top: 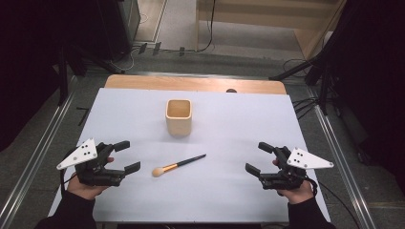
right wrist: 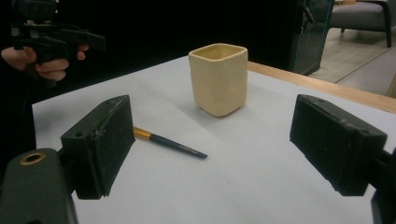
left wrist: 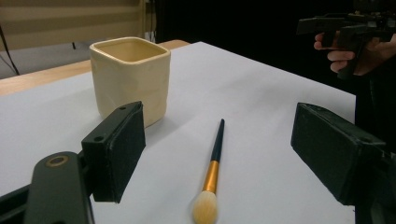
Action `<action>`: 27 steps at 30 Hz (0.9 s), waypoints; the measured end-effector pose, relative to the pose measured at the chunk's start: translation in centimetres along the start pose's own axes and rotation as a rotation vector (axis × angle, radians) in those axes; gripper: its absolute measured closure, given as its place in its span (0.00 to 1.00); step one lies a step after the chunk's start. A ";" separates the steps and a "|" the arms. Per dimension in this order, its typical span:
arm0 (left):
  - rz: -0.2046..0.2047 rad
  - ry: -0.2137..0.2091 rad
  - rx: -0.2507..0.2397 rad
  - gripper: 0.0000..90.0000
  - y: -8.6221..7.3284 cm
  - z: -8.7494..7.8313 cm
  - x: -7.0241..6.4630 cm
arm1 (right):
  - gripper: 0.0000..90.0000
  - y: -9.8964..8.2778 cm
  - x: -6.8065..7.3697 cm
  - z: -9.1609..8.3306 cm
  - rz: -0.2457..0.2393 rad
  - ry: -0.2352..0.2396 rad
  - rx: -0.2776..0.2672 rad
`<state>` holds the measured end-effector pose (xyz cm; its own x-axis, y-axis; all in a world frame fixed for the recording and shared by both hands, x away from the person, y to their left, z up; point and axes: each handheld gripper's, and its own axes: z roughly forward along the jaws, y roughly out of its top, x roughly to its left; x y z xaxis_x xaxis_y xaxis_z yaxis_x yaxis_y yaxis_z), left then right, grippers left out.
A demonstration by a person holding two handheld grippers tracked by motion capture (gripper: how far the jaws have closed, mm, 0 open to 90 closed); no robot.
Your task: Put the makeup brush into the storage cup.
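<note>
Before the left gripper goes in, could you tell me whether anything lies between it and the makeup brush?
Nothing visible does: the left gripper is open, and only bare white table separates it from the makeup brush.

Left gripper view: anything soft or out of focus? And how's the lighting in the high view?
Left gripper view: the brush has blurred bristles nearest the camera, while the cup stays fairly sharp. High view: the white table cover is evenly lit without glare, the cup throws only a faint shadow, and the surroundings fall into dark.
</note>
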<state>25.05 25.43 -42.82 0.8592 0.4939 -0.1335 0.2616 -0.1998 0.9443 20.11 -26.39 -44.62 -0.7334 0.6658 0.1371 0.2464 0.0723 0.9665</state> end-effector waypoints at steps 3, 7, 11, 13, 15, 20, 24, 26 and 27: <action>-0.001 0.001 -0.001 0.21 0.0 0.0 0.0 | 0.16 0.0 0.0 0.0 0.000 0.001 0.005; -0.001 0.000 -0.003 0.21 0.0 0.0 0.0 | 0.16 0.0 0.0 0.0 0.003 0.000 0.007; 0.004 -0.005 0.000 0.21 0.1 0.2 -0.1 | 0.16 0.0 0.0 0.1 0.005 -0.001 0.007; 0.010 -0.008 0.002 0.21 0.2 0.4 -0.2 | 0.16 0.0 0.0 0.1 0.004 0.001 0.007; 0.011 -0.013 0.000 0.21 0.2 0.6 -0.3 | 0.16 0.0 0.0 0.1 0.002 0.003 0.008; 0.013 -0.019 0.004 0.21 0.3 1.1 -0.2 | 0.16 0.0 0.0 0.1 0.000 0.004 0.007; 0.020 -0.029 0.011 0.21 0.4 1.7 -0.1 | 0.16 0.0 0.0 0.1 0.000 0.004 0.007; 0.018 -0.033 0.009 0.21 0.5 1.9 -0.1 | 0.16 0.0 0.0 0.1 -0.001 0.005 0.007; 0.014 -0.036 0.007 0.21 0.5 2.0 0.0 | 0.16 0.0 0.0 0.1 -0.001 0.005 0.006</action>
<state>26.06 23.60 -42.97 0.8781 0.4602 -0.1310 0.2523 -0.2129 0.9439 20.15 -26.32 -44.59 -0.7365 0.6622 0.1376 0.2496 0.0770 0.9653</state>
